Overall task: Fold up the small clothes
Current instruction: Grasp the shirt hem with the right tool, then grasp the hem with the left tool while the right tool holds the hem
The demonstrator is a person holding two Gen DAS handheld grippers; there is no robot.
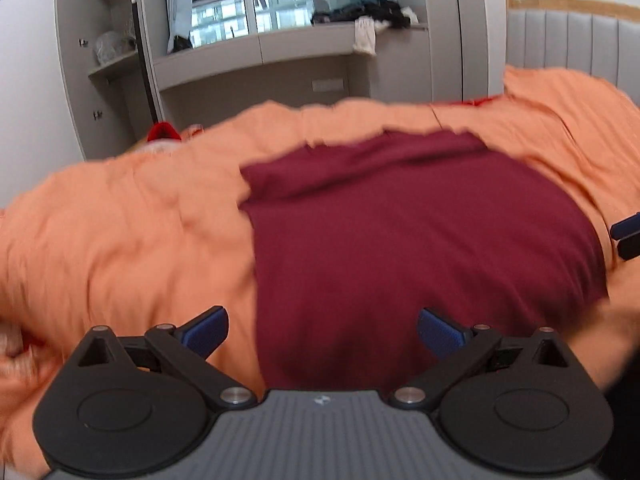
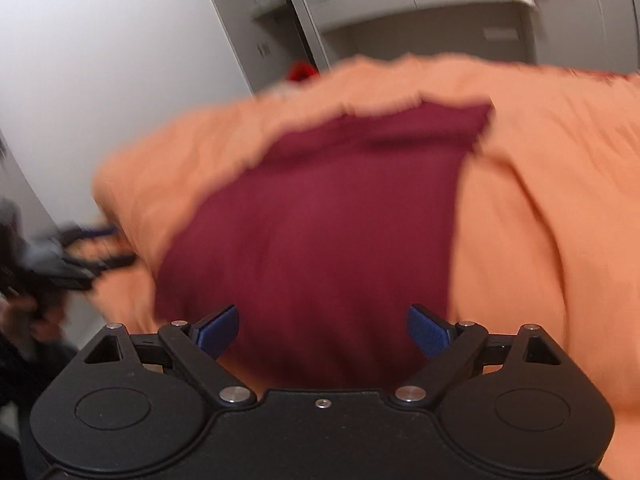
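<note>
The maroon garment [image 1: 400, 248] lies spread flat on the orange bedcover [image 1: 120, 240], its far edge doubled over into a band, and both views are smeared with motion blur. Above its near edge hangs the left gripper [image 1: 322, 330], tilted downward, blue pads [image 1: 206, 330] spread wide with nothing between them but air; the cloth sits below, untouched. The right gripper [image 2: 322, 330] shows the same pose over the same garment [image 2: 320, 240], angled down, its jaws standing wide apart and gripping nothing. At the right edge of the left view, the tips of the right gripper [image 1: 628, 236] poke in beside the garment's edge, mostly cut off. In the right view, the left gripper [image 2: 80, 256] appears far left as a dark blurred shape, with a hand [image 2: 24, 312] under it, too smeared to read in detail.

Beyond the bed, a grey shelf unit [image 1: 112, 64] stands with its door open; something clear or wiry sits on one shelf, hard to identify. On the window ledge [image 1: 280, 44] rests a dark heap of clothes [image 1: 364, 12] with a pale cloth [image 1: 365, 36] hanging over the edge. A small red object [image 1: 162, 131] peeks over the far side of the bedcover, mostly hidden. A grey padded headboard [image 1: 568, 40] rises at right.
</note>
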